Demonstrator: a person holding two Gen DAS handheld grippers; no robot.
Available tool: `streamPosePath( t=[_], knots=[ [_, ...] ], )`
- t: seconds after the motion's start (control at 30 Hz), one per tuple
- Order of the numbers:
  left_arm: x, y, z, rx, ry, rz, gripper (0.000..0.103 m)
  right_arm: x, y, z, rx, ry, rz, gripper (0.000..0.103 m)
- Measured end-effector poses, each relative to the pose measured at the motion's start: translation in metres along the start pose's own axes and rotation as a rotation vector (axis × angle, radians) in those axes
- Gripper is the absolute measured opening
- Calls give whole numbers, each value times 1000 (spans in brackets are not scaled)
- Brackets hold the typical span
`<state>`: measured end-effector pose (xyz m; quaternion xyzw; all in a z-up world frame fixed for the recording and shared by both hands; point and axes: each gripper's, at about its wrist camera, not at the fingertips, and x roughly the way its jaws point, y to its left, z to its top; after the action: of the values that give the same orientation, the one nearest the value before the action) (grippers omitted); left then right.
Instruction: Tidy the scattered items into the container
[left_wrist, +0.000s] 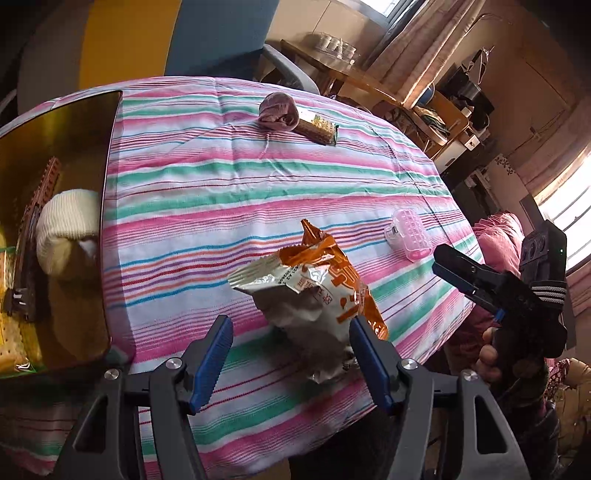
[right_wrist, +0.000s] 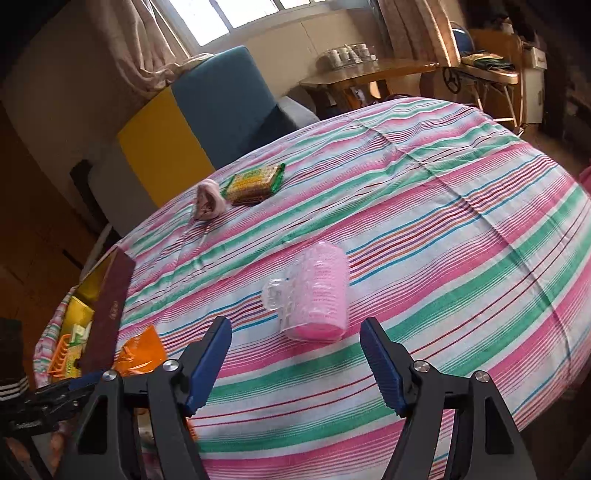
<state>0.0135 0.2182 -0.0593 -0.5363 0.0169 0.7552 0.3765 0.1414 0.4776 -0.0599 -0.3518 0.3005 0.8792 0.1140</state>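
Left wrist view showed the left gripper (left_wrist: 291, 328) with its blue-padded fingers (left_wrist: 214, 354) spread apart, a crumpled orange and silver snack bag (left_wrist: 314, 291) lying between them; the right pad seemed to touch the bag's edge, while the left pad stood clear of it, so nothing was clamped. The bag lay on the striped cloth (left_wrist: 229, 184) covering the table, near the front edge. To the left stood the container (left_wrist: 103, 229), a box with a shiny gold inner wall, already holding a cream knitted hat (left_wrist: 66, 229), a brown comb-like piece (left_wrist: 40, 195) and a yellow cracker pack (left_wrist: 11, 339). At the far side of the cloth a rolled pink sock (left_wrist: 277, 110) touched a green-ended cracker pack (left_wrist: 317, 127). A pink hair roller (left_wrist: 410, 234) with a clear clip lay to the right, well apart from the bag. Beyond it the right gripper (left_wrist: 443, 260) came in from the right edge, held in a hand (left_wrist: 491, 358). Right wrist view showed that gripper (right_wrist: 295, 347) with its fingers (right_wrist: 380, 362) also wide apart and holding nothing, the roller (right_wrist: 321, 291) lying on the cloth (right_wrist: 443, 221) just ahead of the tips and between their lines. The sock (right_wrist: 208, 199) and crackers (right_wrist: 255, 182) lay further back on the left, touching. At the lower left the container's dark red outer wall (right_wrist: 110, 306) stood beside the orange bag (right_wrist: 142, 350), with the left gripper's dark frame (right_wrist: 44, 402) low in the corner.
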Motion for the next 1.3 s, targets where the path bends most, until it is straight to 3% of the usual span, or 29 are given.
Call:
streamPosePath(
  t=[0.2,0.53,0.83,1.1,1.3],
  knots=[
    [-2,3,-2,-14,-4,-17,67,23,23,-21,144,147,399,88],
    [6,-4,3,8,16,-8,68,66,46,-45,352,317,765,95],
    [23,-18,14,58,32,48,70,37,27,-42,290,216,605,97],
    [31,-26,21,84,28,92,73,5,18,-22,93,70,211,97],
    [39,-27,25,117,18,116,73,5,10,-9,-26,-4,-70,97]
  ],
)
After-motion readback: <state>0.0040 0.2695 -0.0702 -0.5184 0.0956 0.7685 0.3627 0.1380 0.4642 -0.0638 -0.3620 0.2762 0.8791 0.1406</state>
